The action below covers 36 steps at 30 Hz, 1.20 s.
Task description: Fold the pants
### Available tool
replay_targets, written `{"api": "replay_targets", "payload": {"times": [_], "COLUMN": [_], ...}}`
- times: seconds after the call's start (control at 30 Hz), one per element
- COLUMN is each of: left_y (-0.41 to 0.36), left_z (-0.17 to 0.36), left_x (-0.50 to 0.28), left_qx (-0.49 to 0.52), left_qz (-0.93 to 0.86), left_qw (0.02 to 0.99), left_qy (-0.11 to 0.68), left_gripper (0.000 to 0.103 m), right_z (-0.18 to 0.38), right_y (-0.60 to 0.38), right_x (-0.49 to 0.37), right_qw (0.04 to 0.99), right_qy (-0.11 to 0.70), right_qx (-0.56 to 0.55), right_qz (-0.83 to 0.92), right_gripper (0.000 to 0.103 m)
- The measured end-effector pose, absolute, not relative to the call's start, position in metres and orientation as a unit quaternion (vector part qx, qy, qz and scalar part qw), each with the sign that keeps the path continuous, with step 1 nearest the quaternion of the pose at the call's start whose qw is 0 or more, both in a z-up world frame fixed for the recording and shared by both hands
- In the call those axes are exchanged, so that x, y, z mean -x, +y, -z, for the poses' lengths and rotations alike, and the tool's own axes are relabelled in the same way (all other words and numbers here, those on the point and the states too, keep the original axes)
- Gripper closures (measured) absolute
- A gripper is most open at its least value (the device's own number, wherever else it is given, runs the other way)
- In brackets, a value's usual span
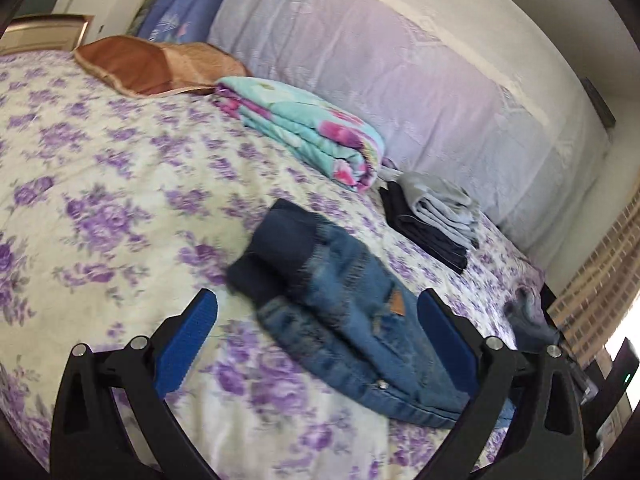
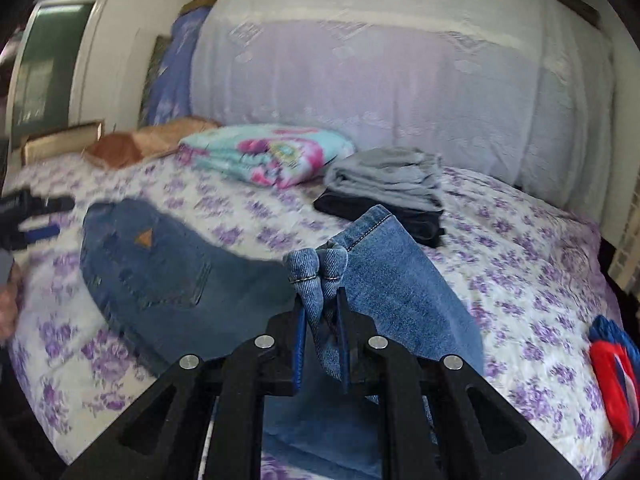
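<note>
Right gripper [image 2: 322, 312] is pinching a bunched hem of the jeans [image 2: 160, 264] over the bed [image 2: 520, 260], left gripper [image 1: 316, 344] is gaping empty; thin bite risks slipping, undoing the fold.

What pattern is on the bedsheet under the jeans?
Purple flowers on a white bedsheet, clearest in the left wrist view.

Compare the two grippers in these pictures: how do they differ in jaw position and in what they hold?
1. The left gripper has its jaws spread wide; the right gripper has its jaws nearly together.
2. The left gripper holds nothing and hangs above the jeans on the bed; the right gripper pinches a bunched bit of the jeans' denim.

Both have black arms with blue pads.
</note>
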<state>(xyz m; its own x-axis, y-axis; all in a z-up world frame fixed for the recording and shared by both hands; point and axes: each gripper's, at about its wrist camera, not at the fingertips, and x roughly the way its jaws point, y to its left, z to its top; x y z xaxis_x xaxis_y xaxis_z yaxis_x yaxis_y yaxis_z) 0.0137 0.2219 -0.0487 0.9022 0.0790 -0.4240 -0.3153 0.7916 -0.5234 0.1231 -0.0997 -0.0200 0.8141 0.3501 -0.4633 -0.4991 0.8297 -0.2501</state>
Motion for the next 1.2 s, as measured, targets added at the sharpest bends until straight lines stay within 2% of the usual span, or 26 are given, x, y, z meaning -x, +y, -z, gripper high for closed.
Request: {"api": "replay_targets", "payload": {"times": [0.1,0.2,0.23,0.37,0.53,0.57,0.63,0.7,0.77,0.9,1.03,1.2], "left_y": [0.235,0.243,0.244,0.238,0.240,0.240,0.239,0.240,0.240,0.239,0.238,0.238], "left_z": [0.060,0.072,0.073,0.076,0.078,0.078,0.078,0.079,0.079,0.079,0.079,0.079], "left_x": [-0.012,-0.014,-0.014,-0.019,-0.020,-0.019,-0.019,-0.019,-0.018,-0.019,-0.022,-0.025], "left_qx": [0.325,0.344,0.345,0.324,0.328,0.328,0.327,0.327,0.328,0.325,0.322,0.318], "left_qz": [-0.115,-0.118,-0.119,-0.127,-0.122,-0.122,-0.123,-0.121,-0.119,-0.122,-0.123,-0.124], "left_qw": [0.916,0.907,0.907,0.912,0.911,0.912,0.912,0.913,0.913,0.913,0.912,0.912], "left_qy": [0.204,0.211,0.212,0.218,0.216,0.215,0.215,0.213,0.211,0.216,0.222,0.228], "left_gripper": [0.005,0.005,0.005,0.005,0.005,0.005,0.005,0.005,0.005,0.005,0.005,0.005], "right_z": [0.055,0.057,0.062,0.072,0.022,0.009,-0.014,-0.019,-0.005,0.067,0.055,0.020], "right_y": [-0.069,-0.058,-0.054,-0.049,-0.077,-0.086,-0.114,-0.138,-0.152,-0.131,-0.132,-0.116], "right_x": [-0.119,-0.113,-0.116,-0.111,-0.101,-0.103,-0.121,-0.146,-0.171,-0.193,-0.189,-0.195], "right_qw": [0.908,0.900,0.887,0.871,0.876,0.886,0.918,0.939,0.937,0.898,0.900,0.922], "right_qy": [0.231,0.232,0.259,0.270,0.276,0.269,0.253,0.258,0.297,0.392,0.390,0.326], "right_qx": [0.258,0.283,0.301,0.333,0.216,0.189,0.132,0.089,0.049,0.118,0.101,0.081], "right_qz": [-0.235,-0.235,-0.236,-0.241,-0.332,-0.328,-0.275,-0.208,-0.177,-0.161,-0.166,-0.190], "right_gripper": [0.090,0.089,0.089,0.082,0.052,0.049,0.033,0.031,0.031,0.020,0.020,0.017]}}
